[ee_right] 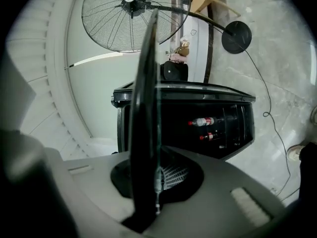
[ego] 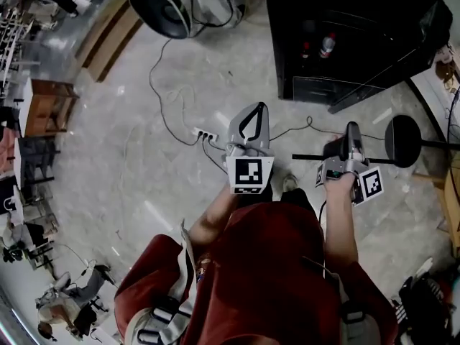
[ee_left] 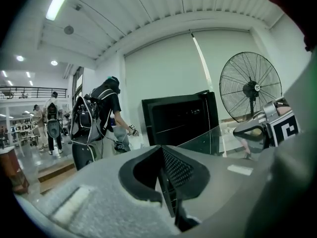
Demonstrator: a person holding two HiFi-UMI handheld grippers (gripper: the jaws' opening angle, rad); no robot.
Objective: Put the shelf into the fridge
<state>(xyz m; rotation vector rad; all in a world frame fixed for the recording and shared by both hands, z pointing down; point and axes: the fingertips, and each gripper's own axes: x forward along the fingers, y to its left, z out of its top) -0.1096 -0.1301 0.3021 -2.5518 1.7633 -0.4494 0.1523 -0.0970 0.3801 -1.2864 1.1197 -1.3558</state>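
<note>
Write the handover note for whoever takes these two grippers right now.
Left gripper: appears shut on one edge of the glass shelf.
Right gripper: shut on the shelf's dark-trimmed edge, with the pane edge-on between its jaws.
Fridge: on the floor ahead; it looks open, with bottles inside.
Done: the shelf is up and carried by both grippers, short of the fridge.
Left: walk up, slide the shelf in, release both grips.
Mind the cable and power strip on the floor, and the fan stand beside the fridge.
</note>
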